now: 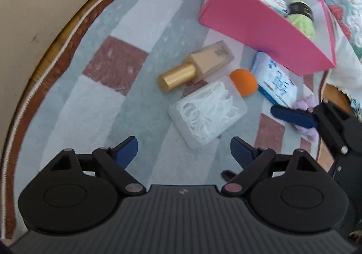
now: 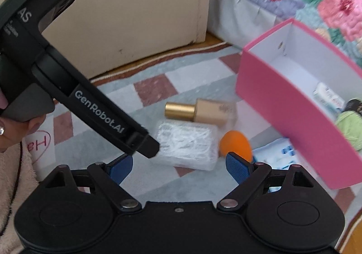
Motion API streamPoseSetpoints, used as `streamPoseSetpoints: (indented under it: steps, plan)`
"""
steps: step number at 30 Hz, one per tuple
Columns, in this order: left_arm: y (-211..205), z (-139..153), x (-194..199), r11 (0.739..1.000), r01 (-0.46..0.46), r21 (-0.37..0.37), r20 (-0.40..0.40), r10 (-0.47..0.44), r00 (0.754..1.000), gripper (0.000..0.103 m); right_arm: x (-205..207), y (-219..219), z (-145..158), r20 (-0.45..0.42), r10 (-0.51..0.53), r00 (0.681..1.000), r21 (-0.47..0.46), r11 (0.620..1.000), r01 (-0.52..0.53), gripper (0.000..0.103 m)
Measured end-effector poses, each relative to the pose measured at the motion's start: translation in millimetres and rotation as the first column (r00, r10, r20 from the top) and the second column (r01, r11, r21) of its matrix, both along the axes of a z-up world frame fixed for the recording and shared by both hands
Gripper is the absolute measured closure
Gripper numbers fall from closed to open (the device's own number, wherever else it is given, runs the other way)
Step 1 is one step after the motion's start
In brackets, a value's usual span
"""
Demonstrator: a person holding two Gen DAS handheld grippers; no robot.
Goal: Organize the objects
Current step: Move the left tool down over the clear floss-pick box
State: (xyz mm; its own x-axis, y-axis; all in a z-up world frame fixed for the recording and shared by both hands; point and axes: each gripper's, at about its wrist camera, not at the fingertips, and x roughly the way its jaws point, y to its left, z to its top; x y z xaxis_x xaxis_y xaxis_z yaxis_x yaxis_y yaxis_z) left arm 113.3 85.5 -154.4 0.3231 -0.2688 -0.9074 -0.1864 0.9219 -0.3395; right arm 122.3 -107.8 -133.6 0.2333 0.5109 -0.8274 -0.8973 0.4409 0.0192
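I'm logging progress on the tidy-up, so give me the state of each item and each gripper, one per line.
pink box: open, partly filled
green yarn: in the box
small white packet: in the box
gold-capped bottle: lying on its side on the rug, capped
clear case: flat on the rug, shut
orange sponge: on the rug
tissue pack: on the rug
left gripper: open, empty
right gripper: open, empty
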Motion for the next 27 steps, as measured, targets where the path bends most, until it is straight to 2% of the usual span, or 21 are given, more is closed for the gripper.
streamPoseSetpoints:
  steps: [2, 3, 4, 6, 9, 12, 15, 19, 27]
  plan:
    - [2, -8, 8, 1.0, -0.026, -0.008, 0.002, 0.026, 1.0, 0.02, 4, 4, -11, -0.01, -0.004, 1.0, -0.005, 1.0, 0.004, 0.011]
    - [4, -12, 12, 0.999, -0.048, -0.016, 0.007, 0.049, 0.999, 0.028, 6, 5, -17, -0.01, -0.013, 1.0, -0.005, 1.0, 0.013, 0.011]
    - [5, -15, 16, 0.998, -0.056, -0.03, 0.013, 0.056, 0.998, 0.04, 8, 6, -24, 0.005, -0.034, 0.999, -0.004, 0.999, 0.034, 0.011]
    - [4, -18, 21, 0.998, -0.054, -0.039, 0.025, 0.055, 0.998, 0.044, 11, 8, -35, 0.043, -0.081, 0.996, -0.017, 0.997, 0.082, 0.011]
    - [0, -17, 23, 0.997, -0.032, -0.072, 0.05, 0.035, 0.998, 0.056, 13, 6, -47, 0.019, -0.093, 0.995, -0.006, 0.996, 0.093, 0.011]
    - [-7, -17, 21, 0.997, -0.015, -0.078, 0.059, 0.02, 0.998, 0.056, 9, 4, -49, -0.019, -0.092, 0.996, 0.021, 0.995, 0.093, 0.013]
    - [-8, -16, 22, 0.996, -0.016, -0.082, 0.063, 0.022, 0.998, 0.056, 4, 1, -45, -0.063, -0.14, 0.988, 0.025, 0.99, 0.141, 0.012]
    - [-3, -19, 19, 0.994, -0.027, -0.104, 0.047, 0.032, 0.998, 0.057, 1, -12, -40, -0.182, -0.186, 0.966, 0.061, 0.978, 0.2, 0.012]
    - [0, -26, 13, 0.987, -0.068, -0.149, 0.032, 0.073, 0.997, 0.057, 9, -10, -47, -0.18, -0.227, 0.957, 0.05, 0.97, 0.239, 0.014]
